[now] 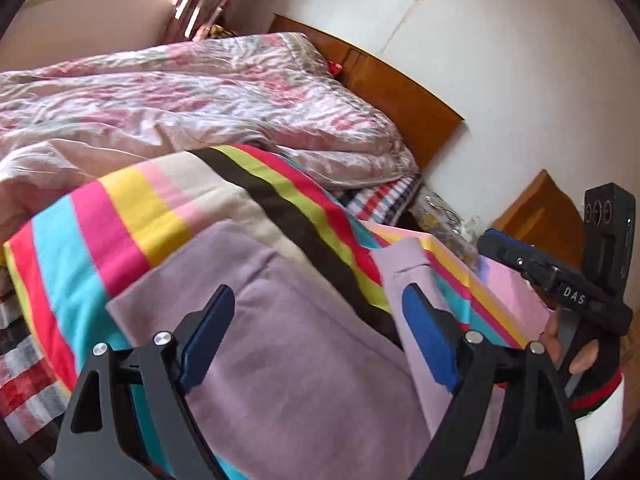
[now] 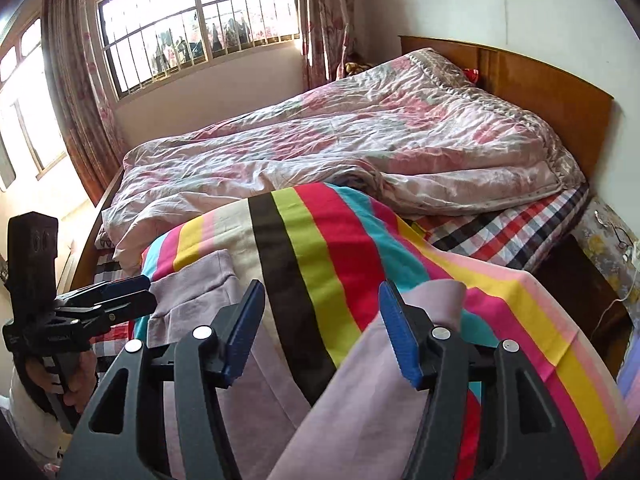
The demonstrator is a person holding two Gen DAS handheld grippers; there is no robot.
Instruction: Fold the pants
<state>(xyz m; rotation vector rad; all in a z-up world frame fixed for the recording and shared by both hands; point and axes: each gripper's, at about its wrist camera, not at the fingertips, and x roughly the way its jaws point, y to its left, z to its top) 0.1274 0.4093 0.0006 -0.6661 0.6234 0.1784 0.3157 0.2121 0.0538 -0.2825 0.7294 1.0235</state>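
Pale lilac pants (image 1: 304, 344) lie spread on a striped multicoloured sheet (image 1: 132, 216) on the bed, their two legs pointing away from me. The left leg (image 2: 208, 280) and the right leg (image 2: 380, 368) are split apart over the stripes. My left gripper (image 1: 320, 320) is open, its blue pads above the left leg. My right gripper (image 2: 320, 312) is open, hovering over the gap between the legs. The right gripper also shows in the left wrist view (image 1: 520, 260), and the left gripper shows in the right wrist view (image 2: 136, 292).
A crumpled pink floral quilt (image 2: 340, 140) lies behind the sheet. A wooden headboard (image 2: 540, 92) stands against the white wall at the right. A barred window (image 2: 192, 20) with curtains is at the back. A checked sheet (image 2: 500, 232) and a bedside stand (image 2: 600, 240) lie to the right.
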